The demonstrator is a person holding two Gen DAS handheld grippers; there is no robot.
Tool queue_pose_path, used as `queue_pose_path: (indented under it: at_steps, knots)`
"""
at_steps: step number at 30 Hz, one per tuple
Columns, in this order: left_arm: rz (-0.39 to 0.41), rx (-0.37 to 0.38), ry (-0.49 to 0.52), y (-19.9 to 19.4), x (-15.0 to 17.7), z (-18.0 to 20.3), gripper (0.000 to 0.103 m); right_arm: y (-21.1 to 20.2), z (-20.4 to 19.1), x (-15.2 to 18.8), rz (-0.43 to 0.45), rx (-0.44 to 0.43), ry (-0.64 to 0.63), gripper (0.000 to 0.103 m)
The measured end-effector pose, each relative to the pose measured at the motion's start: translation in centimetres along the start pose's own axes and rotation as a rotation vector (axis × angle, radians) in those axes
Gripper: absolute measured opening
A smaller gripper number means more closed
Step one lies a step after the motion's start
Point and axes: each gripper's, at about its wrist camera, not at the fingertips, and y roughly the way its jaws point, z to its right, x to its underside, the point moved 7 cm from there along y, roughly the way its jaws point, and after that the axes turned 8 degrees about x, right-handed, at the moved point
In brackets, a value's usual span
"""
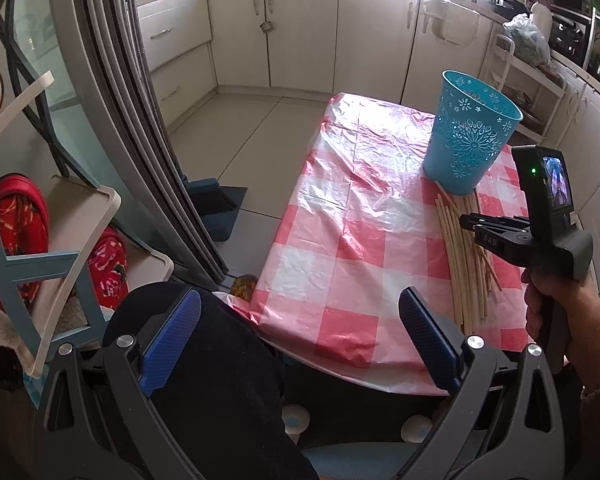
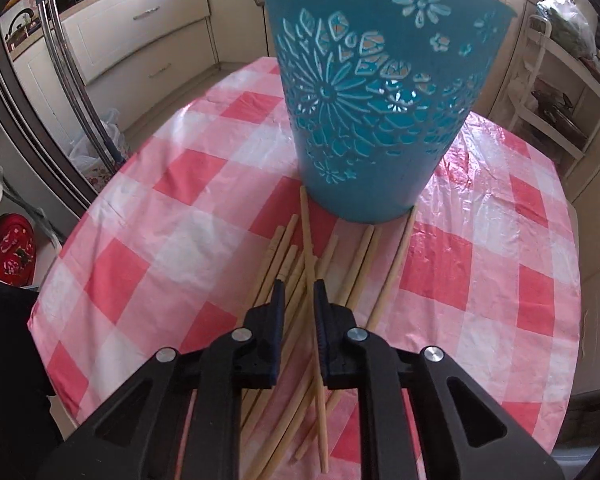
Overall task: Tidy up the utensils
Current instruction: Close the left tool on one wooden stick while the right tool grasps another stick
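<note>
The right gripper (image 2: 298,292), tilted steeply down over the chopsticks (image 2: 308,264), has its jaws nearly closed; whether they pinch a stick cannot be told. The right hand (image 1: 556,304) grips its handle at the table's right edge. The sticks lie loose on the checked tablecloth (image 2: 172,216), their far ends touching the turquoise basket (image 2: 376,120), whose rim is cut off. The left gripper (image 1: 300,332) hangs spread off the near edge.
</note>
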Motion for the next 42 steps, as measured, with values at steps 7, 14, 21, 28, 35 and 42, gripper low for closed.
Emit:
queue_pose_path:
  at_steps: [7, 14, 21, 28, 35, 42]
  knots:
    - [-0.025, 0.015, 0.024, 2.5, -1.4, 1.7, 0.096, -1.1, 1.9, 0.7, 0.012, -0.056, 0.098, 0.005]
    - [-0.076, 0.092, 0.057, 7.3, -3.4, 5.9, 0.096, -6.1, 6.8, 4.4, 0.071, -0.045, 0.326, 0.005]
    - [-0.151, 0.137, 0.104, 14.3, -4.7, 11.2, 0.095, -4.6, 8.8, 6.6, -0.017, -0.002, 0.382, 0.006]
    - [-0.199, 0.135, 0.113, 18.1, -4.9, 12.5, 0.095, -3.6, 7.8, 5.0, -0.005, 0.000, 0.313, 0.027]
    - [-0.208, 0.126, 0.113, 19.3, -5.3, 12.6, 0.094, -2.3, 7.4, 4.6, -0.034, 0.026, 0.224, 0.021]
    - [-0.231, 0.086, 0.148, 20.7, -4.9, 12.8, 0.084, -2.0, 7.6, 4.8, -0.032, 0.015, 0.229, 0.020]
